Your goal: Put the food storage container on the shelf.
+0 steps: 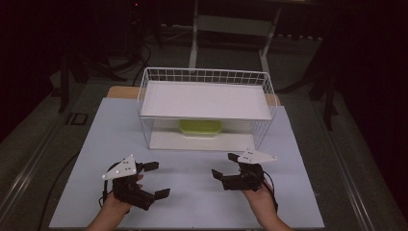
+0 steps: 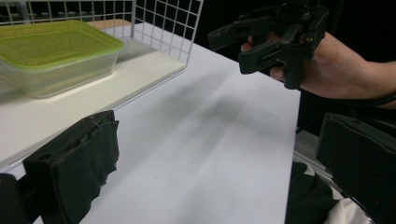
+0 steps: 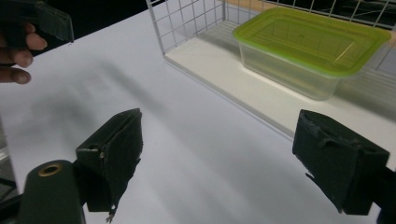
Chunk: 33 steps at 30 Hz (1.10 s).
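Both grippers (image 1: 156, 179) (image 1: 226, 166) gape empty; the green-lidded container (image 1: 200, 127) lies lengthwise across the rack (image 1: 207, 74).

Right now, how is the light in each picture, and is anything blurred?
High view: the room is dark, only the table is lit. Left gripper view: soft shadows cross the table, and the near left claw is blurred. Right gripper view: the green-lidded container is sharp with a faint sheen.

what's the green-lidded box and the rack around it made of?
Container: looks like clear plastic, see-through walls, under a glossy translucent lime-green plastic lid that catches highlights. Rack: thin white grid wire, probably coated metal, with flat matte white shelf boards whose material is unclear. Both claws are open and apart from it.
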Tool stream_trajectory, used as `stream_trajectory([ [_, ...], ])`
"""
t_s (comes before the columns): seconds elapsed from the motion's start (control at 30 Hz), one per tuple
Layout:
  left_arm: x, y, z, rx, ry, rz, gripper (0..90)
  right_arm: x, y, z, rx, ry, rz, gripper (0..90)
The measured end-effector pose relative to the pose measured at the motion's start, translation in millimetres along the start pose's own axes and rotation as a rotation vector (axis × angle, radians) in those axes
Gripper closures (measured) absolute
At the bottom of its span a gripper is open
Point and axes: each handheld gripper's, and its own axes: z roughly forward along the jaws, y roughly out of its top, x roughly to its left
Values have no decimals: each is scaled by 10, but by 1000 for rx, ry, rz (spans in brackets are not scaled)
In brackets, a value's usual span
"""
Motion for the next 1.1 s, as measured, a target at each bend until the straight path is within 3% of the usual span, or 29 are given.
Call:
stream_trajectory([
  [0.13, -28, -47, -4, -4, -18, 7, 0, -17, -82, -82, -28, 21, 14, 161],
  [0.3, -53, -109, 23, 9, -17, 24, 1, -40, -184, -137, -9, 21, 1, 161],
  [0.43, -63, -136, 42, 12, -12, 42, 0, -68, -277, -162, 11, 52, -9, 161],
  [0.77, -12, -231, 98, 29, 1, 33, 0, -125, -403, -147, 7, 70, -49, 161],
  [1.0, 6, -282, 135, 46, 22, 40, 0, -162, -475, -92, 21, 79, -95, 161],
  [1.1, 15, -321, 123, 74, 63, 75, 1, -212, -532, -60, 37, 83, -118, 161],
])
